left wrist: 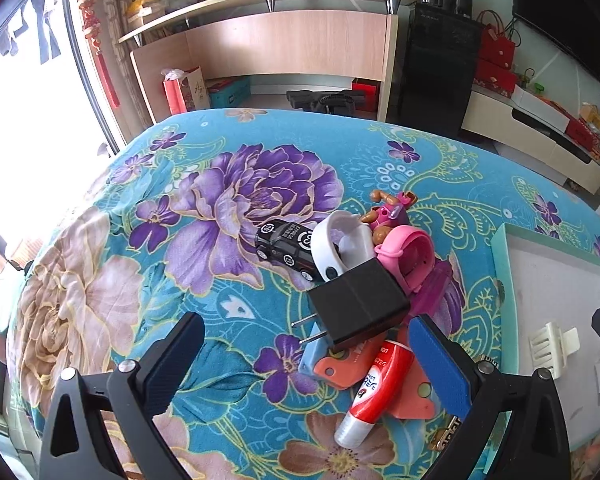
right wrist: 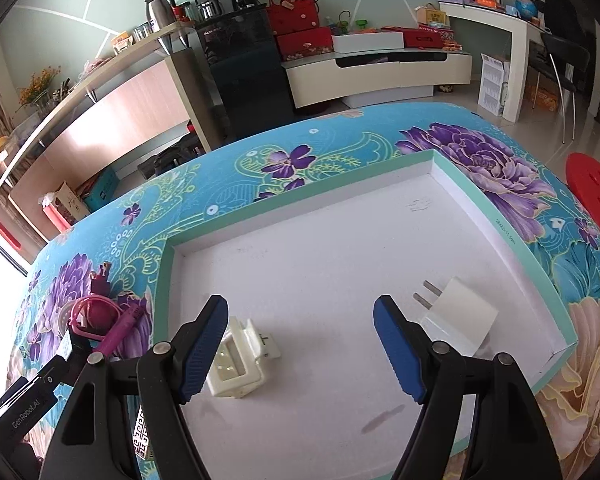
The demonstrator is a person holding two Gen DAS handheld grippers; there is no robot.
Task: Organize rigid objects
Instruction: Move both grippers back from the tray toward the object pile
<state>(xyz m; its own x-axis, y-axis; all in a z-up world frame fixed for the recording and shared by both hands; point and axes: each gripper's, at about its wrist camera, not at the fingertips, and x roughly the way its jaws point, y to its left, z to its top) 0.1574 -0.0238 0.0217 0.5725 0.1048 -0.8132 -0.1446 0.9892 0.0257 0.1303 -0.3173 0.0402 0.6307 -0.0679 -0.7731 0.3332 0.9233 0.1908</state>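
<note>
Inside the white tray (right wrist: 380,248), the middle and far half lie bare. A cream clip (right wrist: 240,364) blocks its near-left part, a white plug (right wrist: 460,320) its near-right corner.

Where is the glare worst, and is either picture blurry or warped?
Left wrist view: the window at left is blown out white, while the black plug stays sharp. Right wrist view: even light, the tray rim bows from fisheye warp, no blur.
</note>
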